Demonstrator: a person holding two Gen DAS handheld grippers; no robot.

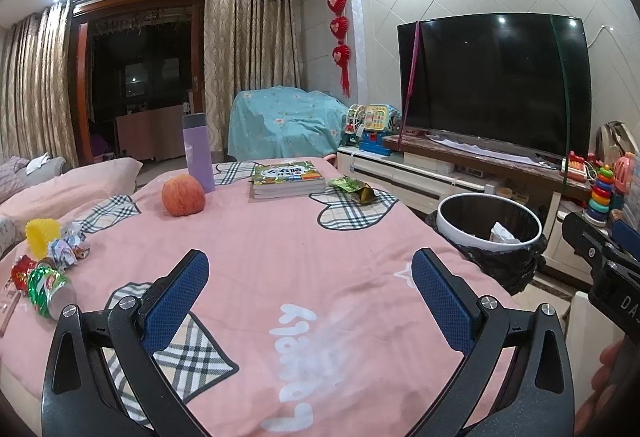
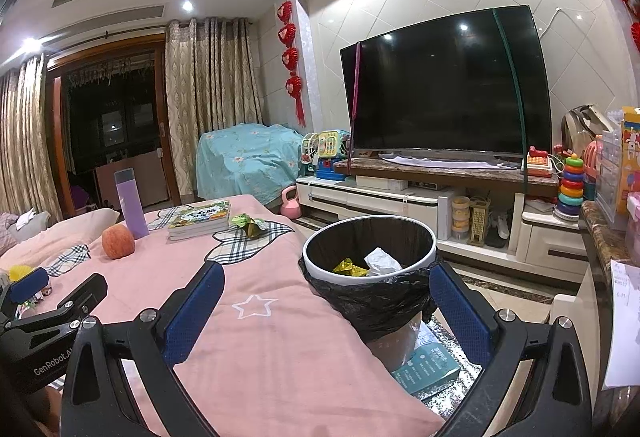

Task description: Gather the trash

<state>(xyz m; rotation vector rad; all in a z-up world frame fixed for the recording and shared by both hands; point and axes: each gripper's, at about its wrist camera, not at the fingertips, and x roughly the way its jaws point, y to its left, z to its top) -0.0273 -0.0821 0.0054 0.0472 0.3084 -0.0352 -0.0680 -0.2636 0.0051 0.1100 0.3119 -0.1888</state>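
Both tongs, left and right, gape wide, empty, over the pink-covered desk. Only left view shows crumpled wrappers at the desk's left edge; only right view shows yellow trash inside the bin.

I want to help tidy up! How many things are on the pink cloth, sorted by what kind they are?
Fruit: 1, the apple
Bottles: 1, the purple bottle
Book stacks: 1, the books
Trash pieces: 5, the green wrapper, yellow cup, crumpled paper, red wrapper, green can
Total: 8
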